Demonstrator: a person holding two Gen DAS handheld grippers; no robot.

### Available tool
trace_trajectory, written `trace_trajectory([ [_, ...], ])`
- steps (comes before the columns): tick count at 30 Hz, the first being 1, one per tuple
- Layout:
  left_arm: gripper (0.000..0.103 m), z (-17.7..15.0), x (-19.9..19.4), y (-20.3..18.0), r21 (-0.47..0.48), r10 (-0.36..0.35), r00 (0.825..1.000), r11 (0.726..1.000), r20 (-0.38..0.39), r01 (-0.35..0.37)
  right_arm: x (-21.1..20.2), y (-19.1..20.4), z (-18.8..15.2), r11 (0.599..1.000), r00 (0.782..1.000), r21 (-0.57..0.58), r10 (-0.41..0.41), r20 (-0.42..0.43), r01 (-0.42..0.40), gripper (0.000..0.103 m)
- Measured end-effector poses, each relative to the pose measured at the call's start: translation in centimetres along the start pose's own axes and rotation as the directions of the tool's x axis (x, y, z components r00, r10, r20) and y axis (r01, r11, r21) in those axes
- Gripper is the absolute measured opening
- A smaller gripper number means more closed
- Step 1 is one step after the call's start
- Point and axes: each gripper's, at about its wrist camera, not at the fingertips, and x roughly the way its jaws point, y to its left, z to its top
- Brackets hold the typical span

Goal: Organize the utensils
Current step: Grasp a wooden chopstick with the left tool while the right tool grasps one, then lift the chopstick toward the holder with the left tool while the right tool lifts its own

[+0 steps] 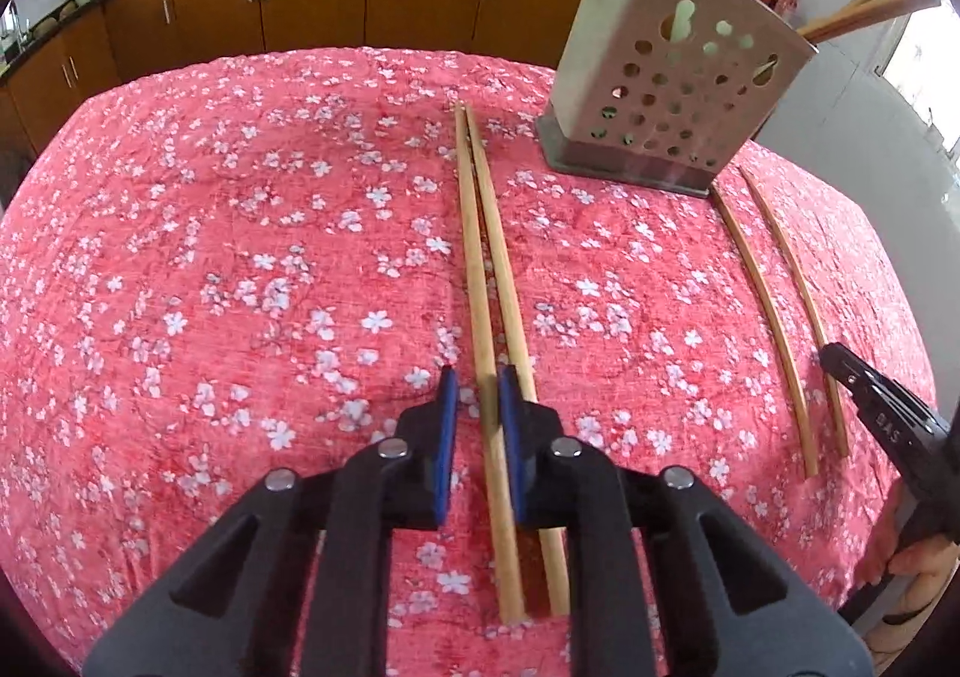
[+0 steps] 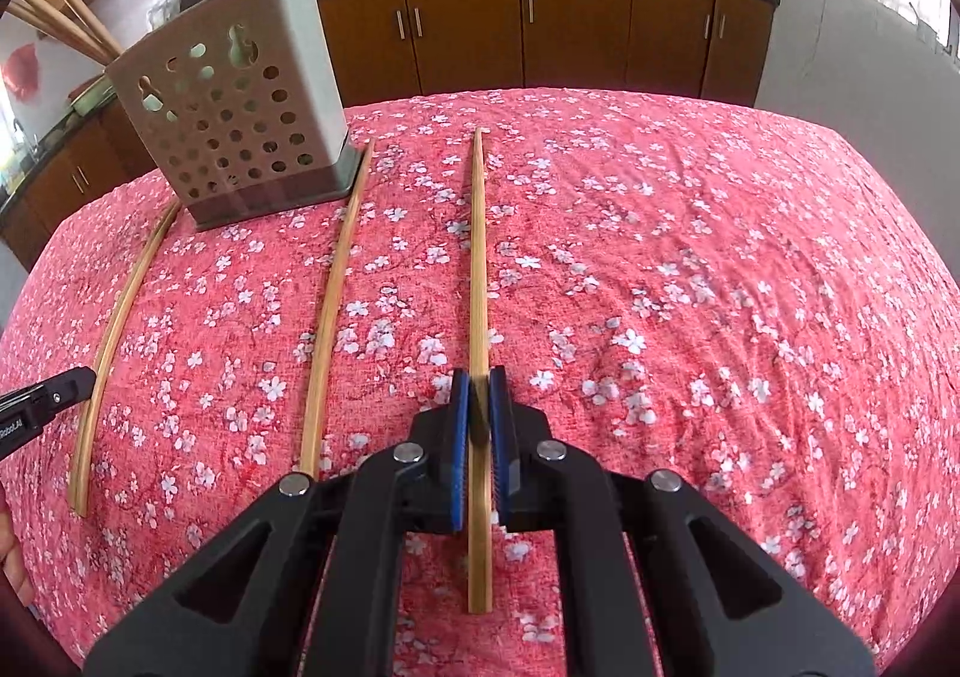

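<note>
Each claw straddles a chopstick: left claw [image 1: 477, 386] released, right claw [image 2: 479, 386] clenched on its chopstick [image 2: 478, 257].

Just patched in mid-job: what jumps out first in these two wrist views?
The pink floral tablecloth fills both views. At its far side stands a perforated grey holder with stored chopsticks sticking out. The left tool straddles one of the paired chopsticks; the right tool is closed around a single chopstick.
</note>
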Motion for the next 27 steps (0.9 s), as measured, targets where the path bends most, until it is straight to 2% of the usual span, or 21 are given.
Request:
trace_trajectory([
  [4, 0.014, 0.1, 0.4, -1.0, 0.042, 0.041, 0.999, 0.998, 0.020, -0.042, -0.1, 0.4, -0.1, 1.000, 1.000, -0.012, -0.002, 0.002, 0.002, 0.008],
  [6, 0.009, 0.2, 0.6, -0.9, 0.038, 0.054, 0.998, 0.998, 0.030, -0.056, -0.2, 0.6, -0.3, 1.000, 1.000, -0.020, 0.000, 0.006, 0.001, 0.008],
  [12, 0.008, 1.5, 1.0, 1.0, 0.010, 0.068, 0.996, 0.998, 0.051, -0.068, -0.2, 0.5, -0.5, 0.999, 1.000, -0.049, 0.005, 0.019, -0.004, 0.008],
  [15, 0.008, 2.1, 1.1, 2.7, -0.016, 0.059, 0.996, 0.998, 0.059, -0.058, 0.1, 0.1, 0.0, 0.998, 0.999, -0.055, -0.019, 0.027, 0.020, 0.008],
  [21, 0.008, 1.6, 0.8, 4.3, -0.033, -0.006, 0.996, 0.999, 0.089, 0.009, 1.2, -1.8, 1.7, 0.999, 0.998, 0.015, -0.049, 0.030, 0.049, 0.008],
  [27, 0.009, 0.2, 0.1, 4.2, -0.011, 0.011, 0.991, 1.000, 0.131, -0.009, 1.4, -2.0, 1.9, 0.999, 0.998, 0.014, -0.051, 0.029, 0.050, 0.008],
])
